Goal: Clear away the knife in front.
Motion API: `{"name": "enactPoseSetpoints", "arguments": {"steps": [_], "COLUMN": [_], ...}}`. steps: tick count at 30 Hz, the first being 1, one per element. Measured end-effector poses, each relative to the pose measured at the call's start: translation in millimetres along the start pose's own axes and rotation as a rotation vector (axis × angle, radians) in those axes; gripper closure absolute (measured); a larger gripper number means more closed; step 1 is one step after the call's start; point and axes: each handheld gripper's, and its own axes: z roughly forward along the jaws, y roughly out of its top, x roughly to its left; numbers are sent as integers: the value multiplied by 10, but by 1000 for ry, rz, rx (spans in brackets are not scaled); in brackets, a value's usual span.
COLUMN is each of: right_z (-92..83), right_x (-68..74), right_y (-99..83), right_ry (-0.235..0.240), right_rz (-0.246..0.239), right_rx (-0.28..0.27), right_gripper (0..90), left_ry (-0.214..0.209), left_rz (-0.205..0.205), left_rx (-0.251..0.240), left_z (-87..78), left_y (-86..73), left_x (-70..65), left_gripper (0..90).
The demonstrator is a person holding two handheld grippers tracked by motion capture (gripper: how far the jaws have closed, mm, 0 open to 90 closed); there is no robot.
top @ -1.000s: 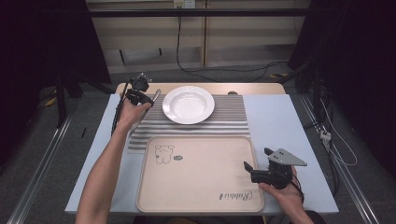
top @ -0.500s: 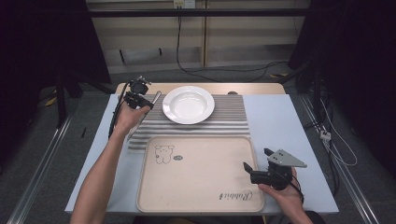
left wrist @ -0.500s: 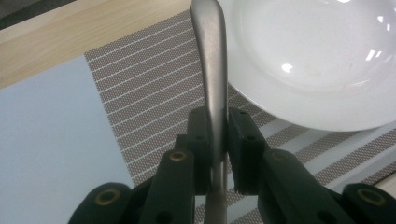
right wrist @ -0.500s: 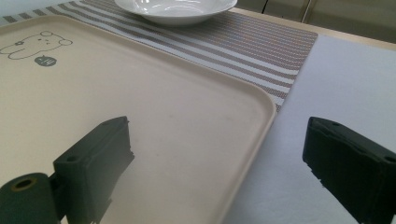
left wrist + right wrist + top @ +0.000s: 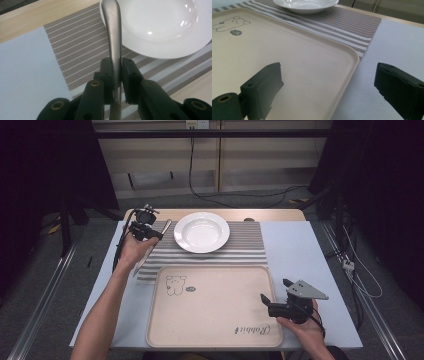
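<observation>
A white plate (image 5: 201, 231) rests on a striped placemat (image 5: 246, 245) at the back of the table. My left gripper (image 5: 146, 229) is just left of the plate, shut on a long metal utensil (image 5: 165, 225). In the left gripper view the utensil (image 5: 113, 30) runs up between the jaws of the gripper (image 5: 116, 72), its end over the rim of the plate (image 5: 160, 25). My right gripper (image 5: 275, 291) is open over the right edge of the beige tray (image 5: 215, 305). The right gripper view shows nothing between the jaws of that gripper (image 5: 327, 92).
The beige tray (image 5: 287, 57) carries a bear drawing (image 5: 174, 284) and lies bare at the table's front. A pale blue cloth (image 5: 295, 250) covers the table to the right. Cables (image 5: 360, 275) hang beside the right edge.
The left hand has shifted slightly toward the near side with the utensil still held. The right gripper has stayed in place.
</observation>
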Motion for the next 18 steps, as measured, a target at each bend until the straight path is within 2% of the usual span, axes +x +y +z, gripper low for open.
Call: {"name": "enactPoseSetpoints", "arguments": {"steps": [5,7,18], "right_z": [6,6,14], "right_x": [-2,-2,-1], "right_y": [1,1,2], "right_ry": [-2,-3,-1], "right_rz": [-1,0,0], "right_rx": [0,0,0], "right_gripper": [84,84,84], "left_ry": [-6,-21,-26], "left_rz": [12,10,70], "left_rx": [2,-3,7], "left_z": [-48,-54,-101], "left_y": [-28,-38,-76], "left_x": [-42,-66,-291], "left_gripper": [797,797,797]}}
